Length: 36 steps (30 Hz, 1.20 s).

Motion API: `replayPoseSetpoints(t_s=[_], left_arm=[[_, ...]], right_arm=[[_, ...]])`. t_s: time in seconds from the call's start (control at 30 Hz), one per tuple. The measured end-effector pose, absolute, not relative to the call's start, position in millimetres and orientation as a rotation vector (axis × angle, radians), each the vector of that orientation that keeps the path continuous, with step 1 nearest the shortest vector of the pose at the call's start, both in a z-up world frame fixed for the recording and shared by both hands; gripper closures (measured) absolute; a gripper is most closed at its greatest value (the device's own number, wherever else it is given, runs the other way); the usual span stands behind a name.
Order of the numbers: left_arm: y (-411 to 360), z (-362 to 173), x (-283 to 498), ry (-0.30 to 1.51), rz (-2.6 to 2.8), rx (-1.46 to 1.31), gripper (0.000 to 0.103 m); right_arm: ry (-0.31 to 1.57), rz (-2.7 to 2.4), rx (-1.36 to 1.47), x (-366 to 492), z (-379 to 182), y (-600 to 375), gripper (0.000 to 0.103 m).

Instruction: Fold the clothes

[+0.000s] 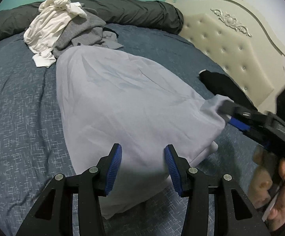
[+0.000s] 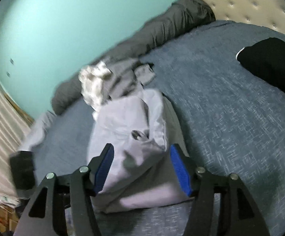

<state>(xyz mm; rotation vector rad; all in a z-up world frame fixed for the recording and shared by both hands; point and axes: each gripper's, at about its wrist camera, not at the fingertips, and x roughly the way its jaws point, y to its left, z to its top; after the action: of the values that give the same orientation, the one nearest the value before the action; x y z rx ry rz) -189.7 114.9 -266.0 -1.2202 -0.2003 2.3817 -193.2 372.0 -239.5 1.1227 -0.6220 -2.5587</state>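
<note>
To the far left ahead of the left gripper (image 1: 143,157), a crumpled white garment (image 1: 50,29) lies on a grey one (image 1: 81,31), the pile resting at the far end of the blue bedspread (image 1: 14,102) against a rolled dark grey duvet (image 1: 126,9). From that pile a pale lavender garment (image 1: 122,98) stretches straight back toward the left gripper, and its near edge passes between the blue pads (image 1: 115,165). The jaws stand wide apart, touching no cloth that can be seen.

Right of the left gripper, the right gripper (image 1: 223,106) comes in from the side, its tip at the garment's right corner, which is lifted and bunched there; this view does not settle whether it is pinched. A hand (image 1: 284,192) holds the tool at the right edge. Beyond it lie a black garment (image 1: 225,86) and a cream tufted headboard (image 1: 231,45).

In the blurred right wrist view, the right gripper (image 2: 141,165) is spread wide, with bunched lavender garment (image 2: 130,129) lying between and just ahead of its fingers.
</note>
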Motion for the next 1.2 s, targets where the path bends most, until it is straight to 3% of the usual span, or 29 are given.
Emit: replayPoseSetpoints(t_s=[0.03,0.17,0.23,0.53,0.67,0.93,1.0,1.07,1.2], left_arm=[[115.0,-266.2,-189.4,-0.202,2.378,-1.221,0.053],[116.2,-265.5,-188.5,-0.195,2.367,-1.224,0.053],[115.8,-262.2,-187.4,-0.182,2.38,-1.215,0.053],[111.7,-274.9,-198.0,-0.144,2.39,-1.279,0.053],[111.2,-284.9,-198.2,-0.143,2.376,-1.296,0.053],[113.9,-287.2,-197.8,-0.139,2.38,-1.297,0.054],[116.0,-287.0,-197.5,-0.131,2.379,-1.299,0.054],[118.4,-287.8,-197.1,-0.119,2.376,-1.304,0.054],[129.5,-297.7,-195.9,-0.047,2.35,-1.341,0.055]], right_arm=[[-0.618,-2.547,1.167,-199.8,-245.4,369.7,0.044],[-0.511,-2.549,1.223,-206.2,-258.9,365.0,0.089],[-0.48,-2.534,1.242,-202.1,-261.4,365.7,0.092],[-0.732,-2.444,1.392,-184.0,-310.4,400.5,0.09],[-0.588,-2.555,1.316,-177.6,-278.5,400.3,0.07],[-0.23,-2.582,1.14,-177.6,-221.5,366.3,0.07],[-0.206,-2.568,1.181,-180.9,-233.3,365.0,0.076],[-0.189,-2.558,1.23,-184.1,-247.5,365.2,0.095],[-0.154,-2.534,1.328,-190.5,-275.9,365.8,0.103]])
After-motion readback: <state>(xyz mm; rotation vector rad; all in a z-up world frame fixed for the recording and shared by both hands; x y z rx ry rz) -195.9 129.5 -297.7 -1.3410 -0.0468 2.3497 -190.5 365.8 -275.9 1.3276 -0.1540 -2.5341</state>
